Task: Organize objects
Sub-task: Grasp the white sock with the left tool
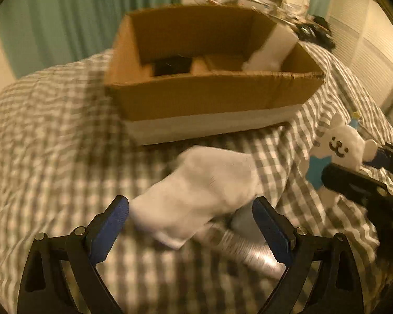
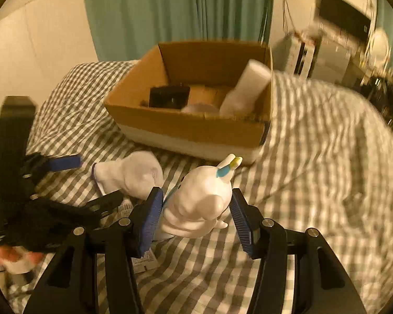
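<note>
A white sock (image 1: pixel 196 196) lies on the checked bedspread (image 1: pixel 52 144), reaching between the open fingers of my left gripper (image 1: pixel 191 225); it also shows in the right wrist view (image 2: pixel 133 175). A silver tube-like object (image 1: pixel 249 251) lies under it, blurred. My right gripper (image 2: pixel 196 217) is open around a white plush bear (image 2: pixel 199 204) with blue trim, pads apart from it. The bear also shows in the left wrist view (image 1: pixel 338 151), with the right gripper (image 1: pixel 364 172) beside it. The left gripper (image 2: pixel 73 180) shows in the right wrist view.
An open cardboard box (image 1: pixel 209 96) stands on the bed just beyond, holding a black object (image 2: pixel 169 96) and a white roll (image 2: pixel 246 89). Teal curtains (image 2: pixel 175 7) hang behind. A cluttered shelf (image 2: pixel 348 41) stands to the right. A paper tag (image 2: pixel 144 261) lies by the bear.
</note>
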The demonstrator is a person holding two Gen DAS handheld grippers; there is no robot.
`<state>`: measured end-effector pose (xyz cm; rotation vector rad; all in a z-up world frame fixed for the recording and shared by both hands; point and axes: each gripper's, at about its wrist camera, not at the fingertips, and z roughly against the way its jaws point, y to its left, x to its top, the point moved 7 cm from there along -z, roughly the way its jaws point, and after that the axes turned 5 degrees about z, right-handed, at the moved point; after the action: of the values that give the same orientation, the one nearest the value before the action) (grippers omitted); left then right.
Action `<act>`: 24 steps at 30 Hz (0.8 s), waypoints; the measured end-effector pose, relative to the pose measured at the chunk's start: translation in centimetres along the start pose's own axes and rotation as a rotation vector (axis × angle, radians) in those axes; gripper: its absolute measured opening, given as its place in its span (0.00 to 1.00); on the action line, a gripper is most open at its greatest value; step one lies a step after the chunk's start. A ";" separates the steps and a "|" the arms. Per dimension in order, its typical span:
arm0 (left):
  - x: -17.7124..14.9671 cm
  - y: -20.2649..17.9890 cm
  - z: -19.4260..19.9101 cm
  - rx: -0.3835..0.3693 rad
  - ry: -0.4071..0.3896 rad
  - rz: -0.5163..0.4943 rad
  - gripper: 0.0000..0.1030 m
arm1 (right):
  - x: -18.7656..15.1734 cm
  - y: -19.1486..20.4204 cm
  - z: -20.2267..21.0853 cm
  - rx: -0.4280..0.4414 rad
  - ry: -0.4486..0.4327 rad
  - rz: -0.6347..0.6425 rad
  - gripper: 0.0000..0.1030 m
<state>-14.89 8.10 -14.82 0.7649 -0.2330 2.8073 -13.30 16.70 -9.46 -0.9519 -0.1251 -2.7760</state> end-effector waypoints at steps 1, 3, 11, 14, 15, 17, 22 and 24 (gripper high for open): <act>0.1 -0.2 -0.6 -0.007 0.008 0.000 0.95 | -0.3 -0.3 -0.1 0.018 -0.002 -0.017 0.51; 0.4 -0.7 -1.6 -0.037 0.021 0.003 0.95 | -0.4 -0.8 -0.2 0.026 -0.010 -0.038 0.51; 0.5 -0.2 -4.4 0.003 0.057 0.033 0.95 | -0.7 -1.3 -0.5 0.062 -0.001 -0.085 0.51; 0.1 0.3 -4.6 0.019 0.058 0.044 0.82 | -1.2 -1.5 -0.8 0.063 0.018 -0.096 0.51; 0.0 0.6 -4.5 0.035 0.054 0.051 0.75 | -1.3 -1.4 -0.8 0.060 0.021 -0.094 0.51; -0.2 1.2 -3.9 0.034 0.046 0.079 0.62 | -1.6 -1.3 -0.8 0.047 0.022 -0.083 0.51; -1.0 2.1 -0.8 0.045 0.014 0.107 0.53 | -2.2 -0.7 -1.3 -0.001 0.037 -0.059 0.51; -1.6 2.7 1.0 0.066 -0.003 0.098 0.53 | -2.4 -0.4 -1.1 -0.022 0.033 -0.045 0.51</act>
<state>-13.78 5.04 -15.03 0.7925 -0.1841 2.9198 -12.20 17.34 -11.79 -0.9184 -0.1127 -2.8390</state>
